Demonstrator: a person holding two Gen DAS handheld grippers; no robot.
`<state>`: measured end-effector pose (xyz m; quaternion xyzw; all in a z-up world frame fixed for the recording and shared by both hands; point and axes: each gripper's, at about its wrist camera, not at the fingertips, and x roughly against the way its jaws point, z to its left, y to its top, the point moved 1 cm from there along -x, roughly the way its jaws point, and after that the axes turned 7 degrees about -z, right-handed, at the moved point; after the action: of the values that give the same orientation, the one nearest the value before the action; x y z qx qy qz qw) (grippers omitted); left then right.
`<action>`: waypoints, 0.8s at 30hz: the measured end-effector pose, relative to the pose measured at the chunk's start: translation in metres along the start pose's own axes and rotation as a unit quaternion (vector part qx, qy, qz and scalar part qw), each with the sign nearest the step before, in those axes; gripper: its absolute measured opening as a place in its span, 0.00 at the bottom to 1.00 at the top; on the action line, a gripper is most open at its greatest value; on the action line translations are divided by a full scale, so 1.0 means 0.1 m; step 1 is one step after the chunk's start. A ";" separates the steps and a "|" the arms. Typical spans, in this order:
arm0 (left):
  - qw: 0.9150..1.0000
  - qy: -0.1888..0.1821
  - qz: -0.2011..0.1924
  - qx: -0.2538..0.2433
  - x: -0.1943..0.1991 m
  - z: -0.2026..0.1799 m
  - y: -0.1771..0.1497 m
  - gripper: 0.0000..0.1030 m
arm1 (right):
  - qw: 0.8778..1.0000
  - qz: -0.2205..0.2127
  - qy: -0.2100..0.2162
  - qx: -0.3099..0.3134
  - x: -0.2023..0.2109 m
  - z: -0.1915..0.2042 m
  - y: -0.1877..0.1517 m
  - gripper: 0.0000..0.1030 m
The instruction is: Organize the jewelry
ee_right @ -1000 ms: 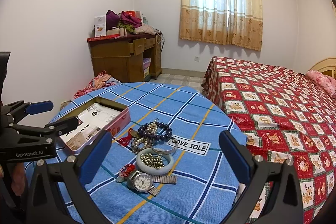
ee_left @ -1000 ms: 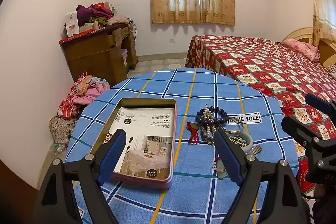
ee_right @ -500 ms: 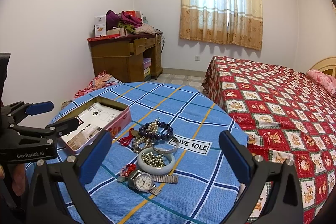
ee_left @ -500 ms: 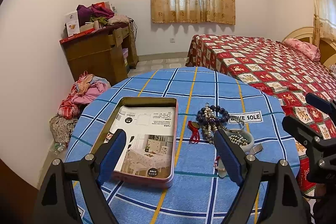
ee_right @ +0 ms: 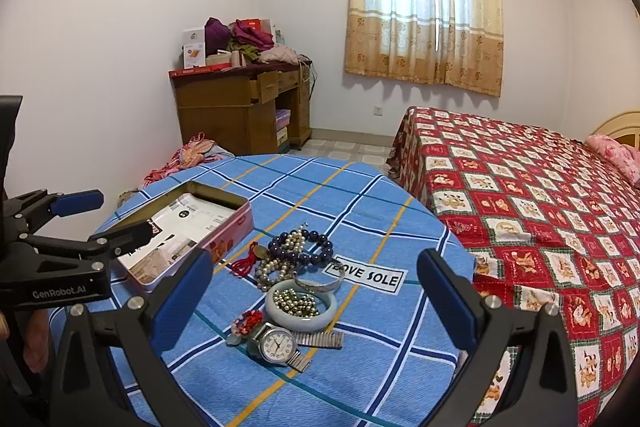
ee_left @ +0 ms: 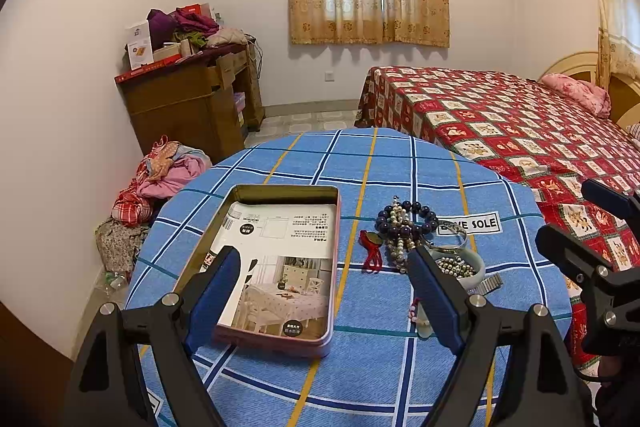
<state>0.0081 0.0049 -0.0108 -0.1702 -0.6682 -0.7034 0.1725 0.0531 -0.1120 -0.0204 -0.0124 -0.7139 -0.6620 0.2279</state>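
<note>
1. The left gripper hovers with its blue-padded fingers spread wide and empty above the near end of the shallow pink rectangular metal tin. Probably it waits there to steady the tin or receive pieces.
2. The tin lies open on the round table in a blue checked cloth, at about 9 o'clock from the jewelry. Only a printed paper sheet lines it, so I judge no piece is sorted yet.
3. The right gripper is also spread and holds nothing. Its fingers frame the heap, likely lining up a first pick.
4. In the right wrist view the heap is tight, the pieces touching:
   - a dark purple bead bracelet with a pearl strand at 12 o'clock;
   - a red tassel at 10 o'clock;
   - a pale green jade bangle in the middle, ringing small metallic beads;
   - a silver wristwatch at 6 o'clock, nearest the gripper.
5. The watch looks the easiest first grasp, since it lies at the heap's edge.
</note>
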 end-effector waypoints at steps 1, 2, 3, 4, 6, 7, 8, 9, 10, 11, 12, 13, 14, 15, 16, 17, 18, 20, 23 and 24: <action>1.000 0.000 0.000 0.001 0.00 0.00 0.00 0.83 | 1.000 0.000 0.000 0.000 0.00 0.00 0.00 1.00; 1.000 0.001 0.000 0.001 0.00 0.01 0.00 0.83 | 1.000 0.000 0.000 0.000 0.00 0.01 0.00 1.00; 1.000 0.001 0.000 0.002 0.00 0.02 0.00 0.83 | 1.000 0.000 0.000 0.000 0.00 0.00 0.00 1.00; 1.000 0.001 0.000 0.001 0.00 0.02 0.00 0.83 | 1.000 0.000 0.000 0.000 0.00 0.00 0.00 1.00; 1.000 0.002 0.000 0.001 0.01 0.03 0.00 0.83 | 1.000 0.000 0.000 0.001 0.01 0.02 -0.01 1.00; 1.000 0.002 0.000 0.001 0.01 0.03 0.00 0.83 | 1.000 0.000 0.000 0.001 0.00 0.01 0.00 1.00; 1.000 0.002 0.001 0.001 0.00 0.03 -0.01 0.83 | 1.000 0.000 0.000 0.001 0.00 0.02 -0.01 1.00; 1.000 0.002 0.001 0.002 0.01 0.04 0.00 0.83 | 1.000 0.001 0.000 0.001 0.00 0.02 -0.01 1.00; 1.000 0.002 0.001 0.002 0.01 0.04 0.00 0.83 | 1.000 0.000 0.000 0.001 0.00 0.02 -0.01 1.00; 1.000 0.002 0.001 0.001 0.01 0.04 0.00 0.83 | 1.000 0.000 0.000 0.001 0.00 0.02 -0.01 1.00; 1.000 0.002 0.001 0.002 0.01 0.05 -0.01 0.83 | 1.000 0.001 0.000 0.001 0.00 0.02 -0.01 1.00; 1.000 0.002 0.001 0.002 0.01 0.04 0.00 0.83 | 1.000 0.001 0.000 0.001 0.00 0.02 -0.01 1.00; 1.000 0.002 0.001 0.002 0.01 0.05 -0.01 0.83 | 1.000 0.001 0.000 0.001 0.00 0.02 -0.01 1.00; 1.000 0.003 0.001 0.002 0.02 0.05 -0.01 0.83 | 1.000 0.001 0.000 0.001 0.00 0.01 -0.01 1.00; 1.000 0.004 0.001 0.002 0.01 0.05 -0.01 0.83 | 1.000 0.001 0.000 0.000 0.00 0.03 -0.01 1.00; 1.000 0.004 0.002 0.002 0.01 0.06 -0.01 0.83 | 1.000 0.001 0.000 0.001 0.00 0.03 -0.02 1.00; 1.000 0.004 0.002 0.002 0.01 0.07 -0.02 0.83 | 1.000 0.001 0.001 0.000 -0.01 0.04 -0.02 1.00; 1.000 0.004 0.001 0.002 0.01 0.06 -0.01 0.83 | 1.000 0.002 0.000 0.000 -0.01 0.03 -0.02 1.00; 1.000 0.004 0.002 0.002 0.01 0.07 -0.02 0.83 | 1.000 0.003 0.000 0.001 -0.01 0.05 -0.03 1.00; 1.000 0.004 0.002 0.002 0.01 0.07 -0.02 0.83 | 1.000 0.003 0.000 0.001 -0.03 0.05 -0.04 1.00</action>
<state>0.0066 0.0117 -0.0117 -0.1687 -0.6685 -0.7023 0.1772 0.0527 -0.1073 -0.0257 -0.0145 -0.7142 -0.6609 0.2300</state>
